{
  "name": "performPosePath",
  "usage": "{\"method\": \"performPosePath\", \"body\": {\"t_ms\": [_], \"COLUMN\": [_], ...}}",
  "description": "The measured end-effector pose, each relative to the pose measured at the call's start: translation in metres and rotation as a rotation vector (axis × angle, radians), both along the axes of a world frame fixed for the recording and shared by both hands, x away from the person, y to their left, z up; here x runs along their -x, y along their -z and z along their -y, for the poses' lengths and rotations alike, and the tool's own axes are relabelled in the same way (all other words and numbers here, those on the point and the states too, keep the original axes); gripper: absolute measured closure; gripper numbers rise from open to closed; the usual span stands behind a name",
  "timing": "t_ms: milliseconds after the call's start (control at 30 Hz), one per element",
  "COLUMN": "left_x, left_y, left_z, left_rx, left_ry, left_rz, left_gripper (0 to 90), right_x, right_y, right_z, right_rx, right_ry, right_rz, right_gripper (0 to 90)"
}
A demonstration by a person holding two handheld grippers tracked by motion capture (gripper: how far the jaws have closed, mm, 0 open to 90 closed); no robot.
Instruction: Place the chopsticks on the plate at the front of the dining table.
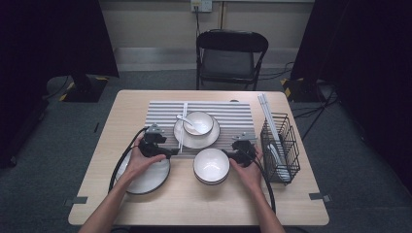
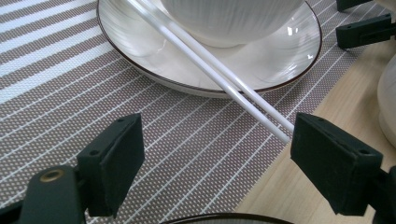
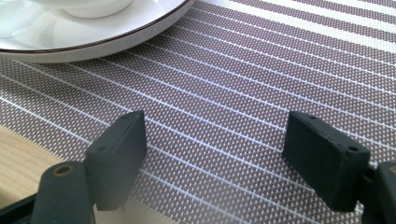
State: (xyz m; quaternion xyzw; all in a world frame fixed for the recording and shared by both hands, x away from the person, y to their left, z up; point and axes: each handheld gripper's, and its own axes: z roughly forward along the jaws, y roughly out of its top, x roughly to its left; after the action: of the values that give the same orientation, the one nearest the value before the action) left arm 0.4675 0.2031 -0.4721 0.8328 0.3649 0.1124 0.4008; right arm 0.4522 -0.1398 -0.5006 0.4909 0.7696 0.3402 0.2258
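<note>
A striped placemat (image 1: 233, 114) lies at the middle of the table. On it stands a white plate (image 1: 196, 140) carrying a bowl (image 1: 198, 122) with a white spoon (image 1: 185, 119) in it. White chopsticks (image 1: 182, 127) rest across the plate's left rim. My left gripper (image 1: 171, 154) is open at the mat's near left corner, the chopstick tips (image 2: 275, 128) just ahead of its jaws. My right gripper (image 1: 227, 154) is open over the mat's near right part, its jaws over bare mat (image 3: 224, 88) near the plate's rim (image 3: 93, 39).
A second white bowl (image 1: 211, 165) stands on the table between the two grippers. Another plate (image 1: 148, 177) lies under the left hand. A black wire basket (image 1: 280, 145) with white utensils stands at the right edge. A folding chair (image 1: 230, 53) is behind the table.
</note>
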Motion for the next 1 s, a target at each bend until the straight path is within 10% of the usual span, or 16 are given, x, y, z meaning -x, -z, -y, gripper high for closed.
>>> {"method": "performPosePath", "body": {"t_ms": [1000], "left_x": [-0.0049], "left_y": [0.0052], "left_z": [0.0053], "left_rx": [-0.035], "left_ry": [-0.025], "left_rz": [0.008], "left_gripper": [18.9], "right_x": [0.0000], "right_y": [0.0000], "right_z": [0.0001], "right_rx": [0.000], "right_ry": [-0.001], "right_rz": [0.001], "right_gripper": [21.0]}}
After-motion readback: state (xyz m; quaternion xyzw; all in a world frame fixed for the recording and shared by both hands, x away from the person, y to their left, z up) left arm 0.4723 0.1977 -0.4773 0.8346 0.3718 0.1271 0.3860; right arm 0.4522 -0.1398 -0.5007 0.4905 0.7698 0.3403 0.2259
